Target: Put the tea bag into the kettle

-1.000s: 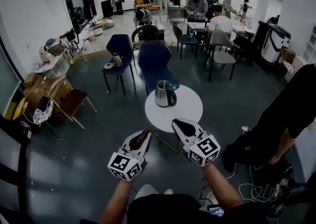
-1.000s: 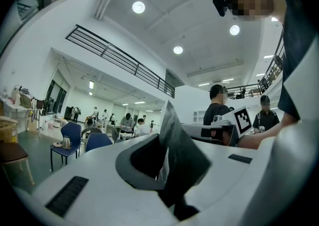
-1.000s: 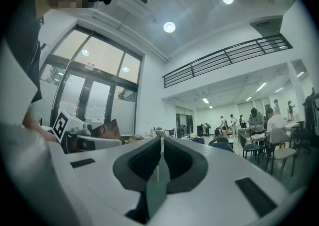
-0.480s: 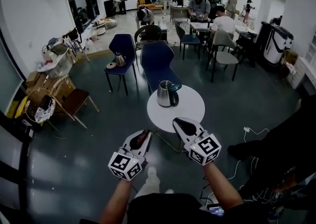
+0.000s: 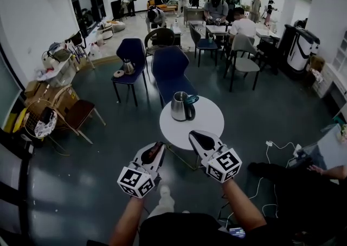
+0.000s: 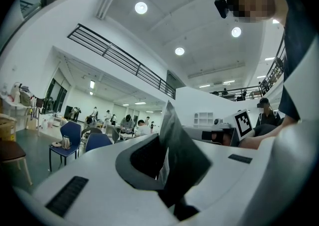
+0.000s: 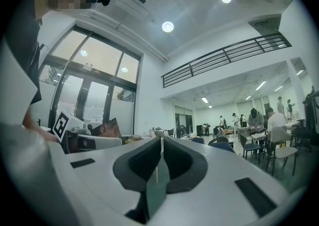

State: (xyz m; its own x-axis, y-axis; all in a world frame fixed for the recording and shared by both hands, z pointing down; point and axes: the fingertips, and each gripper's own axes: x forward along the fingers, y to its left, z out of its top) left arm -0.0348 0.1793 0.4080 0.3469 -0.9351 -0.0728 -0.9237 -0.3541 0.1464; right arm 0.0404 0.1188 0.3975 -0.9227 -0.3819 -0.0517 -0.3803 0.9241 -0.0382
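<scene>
Your left gripper (image 5: 156, 151) has its jaws clamped on the tea bag (image 6: 182, 156), a dark flat sachet that stands up on edge between them and pokes out past the tips. Your right gripper (image 5: 197, 137) has its jaws pressed together at the tips with nothing between them.

The kettle (image 5: 179, 106) stands on the round white surface (image 5: 209, 122) ahead of both grippers, well apart from the tea bag. Its teal lid (image 5: 191, 98) is tipped up. From the head view you cannot tell what is inside it.

Only the left gripper view shows how the sachet sits in the jaws. In the head view it is just a small reddish-brown sliver at that gripper's tip. The right gripper view catches the same sachet from the side, off to its left, as a reddish-brown corner sticking up from the other gripper. Neither gripper view shows the kettle on the surface. Both grippers hang just short of the surface's near edge and touch nothing on it.
</scene>
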